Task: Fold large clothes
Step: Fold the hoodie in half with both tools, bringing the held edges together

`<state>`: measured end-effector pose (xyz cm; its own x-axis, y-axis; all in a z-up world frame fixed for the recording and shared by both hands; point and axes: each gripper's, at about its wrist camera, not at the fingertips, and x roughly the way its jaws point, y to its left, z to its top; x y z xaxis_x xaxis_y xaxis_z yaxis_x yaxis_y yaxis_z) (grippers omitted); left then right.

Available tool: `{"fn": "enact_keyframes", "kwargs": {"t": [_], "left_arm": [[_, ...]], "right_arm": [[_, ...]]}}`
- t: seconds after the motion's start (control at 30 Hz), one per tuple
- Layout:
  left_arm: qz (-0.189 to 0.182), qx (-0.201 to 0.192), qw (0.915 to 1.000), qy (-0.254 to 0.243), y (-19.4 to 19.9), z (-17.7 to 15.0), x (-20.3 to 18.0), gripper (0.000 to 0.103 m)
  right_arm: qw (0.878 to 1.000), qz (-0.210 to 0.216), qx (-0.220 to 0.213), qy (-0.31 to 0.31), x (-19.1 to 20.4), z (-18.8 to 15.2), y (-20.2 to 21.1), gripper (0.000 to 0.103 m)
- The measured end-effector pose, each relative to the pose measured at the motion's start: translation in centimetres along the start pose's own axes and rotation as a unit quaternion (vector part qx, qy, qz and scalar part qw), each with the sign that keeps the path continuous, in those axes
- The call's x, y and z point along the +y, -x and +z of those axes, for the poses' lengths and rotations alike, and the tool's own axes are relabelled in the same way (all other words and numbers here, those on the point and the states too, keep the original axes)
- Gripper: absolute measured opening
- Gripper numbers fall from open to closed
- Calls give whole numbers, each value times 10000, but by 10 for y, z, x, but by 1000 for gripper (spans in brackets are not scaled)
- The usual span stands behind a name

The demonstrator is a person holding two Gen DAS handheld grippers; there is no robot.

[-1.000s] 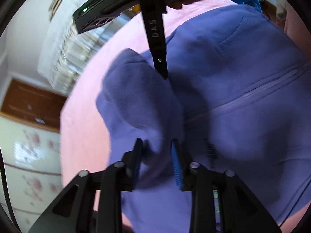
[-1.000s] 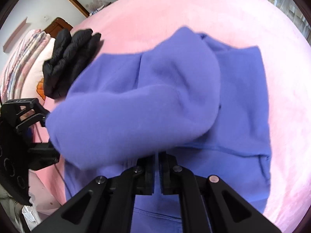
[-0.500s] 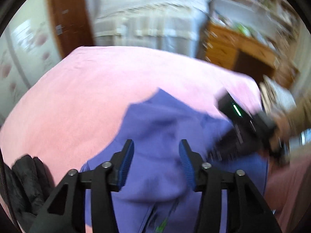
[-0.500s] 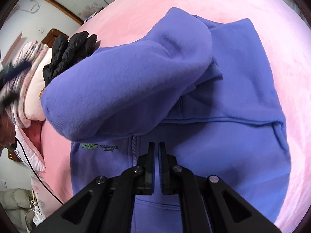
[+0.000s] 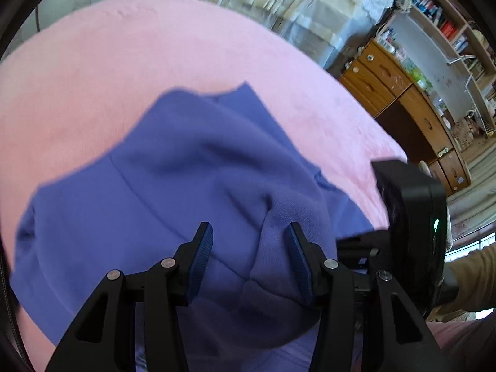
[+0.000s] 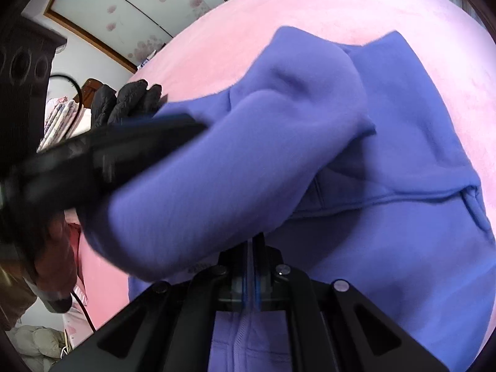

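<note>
One sleeve (image 6: 235, 167) of the purple hoodie (image 5: 173, 161) on the pink bed (image 5: 124, 46) lies folded across its body, with more folds left; left gripper (image 5: 248, 248) spread empty, right gripper (image 6: 253, 248) clamped, on what I cannot tell.

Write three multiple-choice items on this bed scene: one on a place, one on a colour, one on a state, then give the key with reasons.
1. Where does the black glove lie?
A. on the pink blanket, past the garment's edge
B. on the wooden drawers
C. between the left gripper's fingers

2. What colour is the sweatshirt?
A. green
B. purple-blue
C. white

3. How do the right gripper's fingers stand?
A. wide apart
B. closed together
C. hidden from view

Key: 1 A, it sits on the pink blanket beside the sweatshirt; 2 B, both views show purple-blue fleece; 3 B, the right wrist view shows almost no gap between them.
</note>
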<state>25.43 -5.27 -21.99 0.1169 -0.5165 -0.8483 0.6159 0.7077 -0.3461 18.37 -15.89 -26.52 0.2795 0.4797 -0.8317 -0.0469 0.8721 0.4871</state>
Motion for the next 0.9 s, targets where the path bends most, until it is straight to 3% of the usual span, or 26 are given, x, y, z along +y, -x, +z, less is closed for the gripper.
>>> {"fn": "enact_keyframes", "kwargs": {"t": [0.1, 0.2, 0.27, 0.33, 0.4, 0.53, 0.63, 0.7, 0.83, 0.9], "left_arm": [[173, -141, 9984, 522, 7, -15, 7, 48], [359, -568, 9894, 1287, 35, -29, 20, 49], [624, -886, 9771, 1829, 57, -42, 32, 54], [1025, -1109, 9569, 2479, 78, -58, 49, 63], [1120, -1103, 9344, 3196, 86, -77, 70, 64], [585, -865, 9022, 4184, 74, -104, 103, 64], [-279, -748, 8855, 4577, 54, -113, 112, 64], [-709, -608, 8757, 4737, 38, -113, 115, 64], [-947, -352, 8665, 4888, 8, -111, 114, 67], [-1078, -186, 8568, 5039, -11, -114, 114, 67]], "right_arm": [[9990, -346, 238, 146, -11, -3, 5, 8], [9979, -605, 169, 153, -25, 1, 28, 19], [9976, -683, 44, 63, -31, 8, 43, 27], [9975, -683, -144, -93, -35, 20, 62, 34], [9977, -506, -320, -303, -39, 37, 78, 36], [9967, -6, -346, -728, -36, 62, 80, 45], [9945, 362, -192, -967, -30, 75, 69, 46], [9932, 422, 60, -1084, -33, 81, 55, 47], [9880, 523, 565, -1341, -41, 85, 18, 47], [9825, 620, 815, -1553, -51, 85, 0, 47]]}}
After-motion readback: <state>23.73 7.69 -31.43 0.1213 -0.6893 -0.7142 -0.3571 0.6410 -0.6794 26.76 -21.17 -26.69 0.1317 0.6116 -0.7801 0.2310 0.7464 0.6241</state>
